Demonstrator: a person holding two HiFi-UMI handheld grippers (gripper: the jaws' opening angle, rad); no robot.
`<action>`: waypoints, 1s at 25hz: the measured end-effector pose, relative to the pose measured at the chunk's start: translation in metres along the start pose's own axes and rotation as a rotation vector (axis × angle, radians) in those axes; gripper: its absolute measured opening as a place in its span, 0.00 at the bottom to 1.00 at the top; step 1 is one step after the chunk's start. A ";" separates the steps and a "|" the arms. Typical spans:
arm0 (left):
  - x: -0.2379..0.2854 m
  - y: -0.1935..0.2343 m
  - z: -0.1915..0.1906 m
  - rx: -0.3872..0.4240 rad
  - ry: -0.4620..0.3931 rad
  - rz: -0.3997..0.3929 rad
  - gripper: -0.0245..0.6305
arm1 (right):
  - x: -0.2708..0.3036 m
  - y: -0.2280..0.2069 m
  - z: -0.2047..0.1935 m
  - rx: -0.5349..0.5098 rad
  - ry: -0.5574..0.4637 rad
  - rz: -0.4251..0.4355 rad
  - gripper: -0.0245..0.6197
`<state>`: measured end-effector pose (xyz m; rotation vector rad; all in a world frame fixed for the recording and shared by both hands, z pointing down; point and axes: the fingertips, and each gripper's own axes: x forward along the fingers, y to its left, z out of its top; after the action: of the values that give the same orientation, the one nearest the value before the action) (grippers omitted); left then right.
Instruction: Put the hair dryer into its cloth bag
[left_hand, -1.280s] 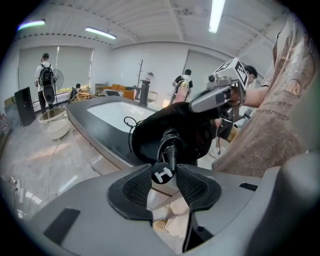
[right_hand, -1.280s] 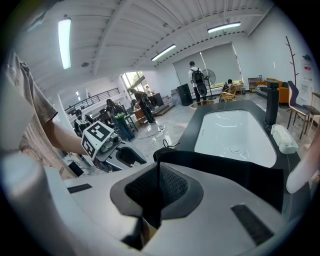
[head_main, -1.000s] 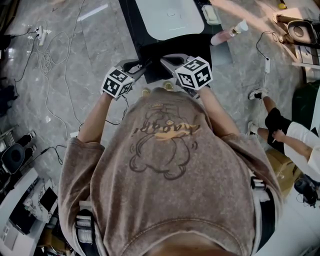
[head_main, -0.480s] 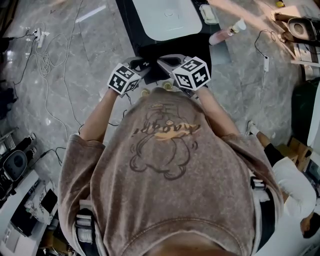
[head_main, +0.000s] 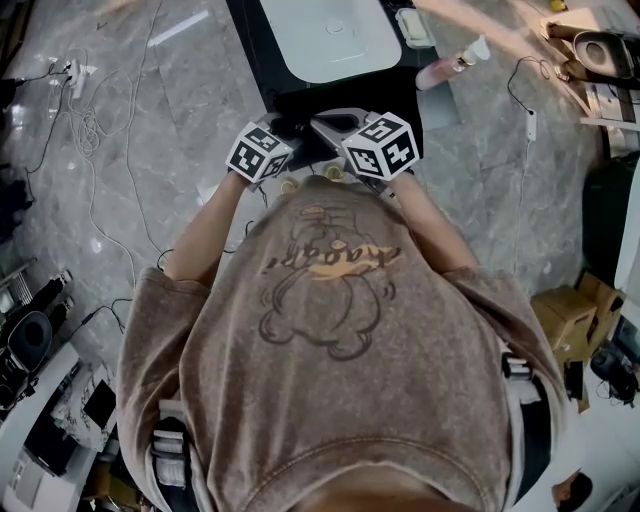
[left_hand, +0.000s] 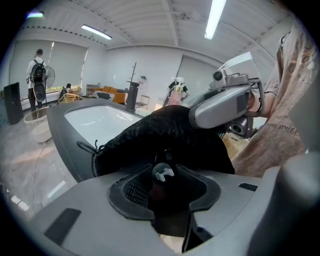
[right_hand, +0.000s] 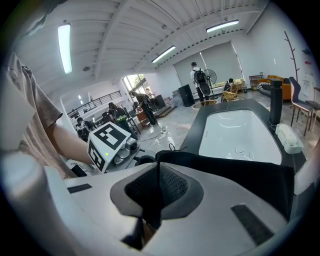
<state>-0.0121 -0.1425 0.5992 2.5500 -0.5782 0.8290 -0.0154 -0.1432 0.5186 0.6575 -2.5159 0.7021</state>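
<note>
in right gripper (right_hand: 158, 175), cloth bag (right_hand: 225, 172) edge

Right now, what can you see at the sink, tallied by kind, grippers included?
Grippers: 2, left, right
Cloth bag: 1
Sink: 1
Tap: 1
Bottle: 1
White box: 1
Total: 7

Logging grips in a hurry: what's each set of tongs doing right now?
Left tongs: closed on a dark object, apparently the hair dryer.
Right tongs: closed on the cloth bag edge.
</note>
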 end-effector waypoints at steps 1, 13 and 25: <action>0.003 0.000 0.000 -0.002 0.001 -0.003 0.27 | 0.000 -0.001 0.000 0.001 0.000 -0.001 0.06; 0.030 0.003 -0.007 -0.016 0.040 -0.025 0.28 | -0.003 -0.001 0.004 0.003 -0.002 -0.008 0.06; 0.006 0.015 -0.007 -0.094 -0.013 0.039 0.28 | 0.000 -0.002 0.000 0.004 0.006 -0.010 0.06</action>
<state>-0.0181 -0.1528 0.6118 2.4672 -0.6576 0.7805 -0.0141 -0.1449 0.5188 0.6685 -2.5049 0.7043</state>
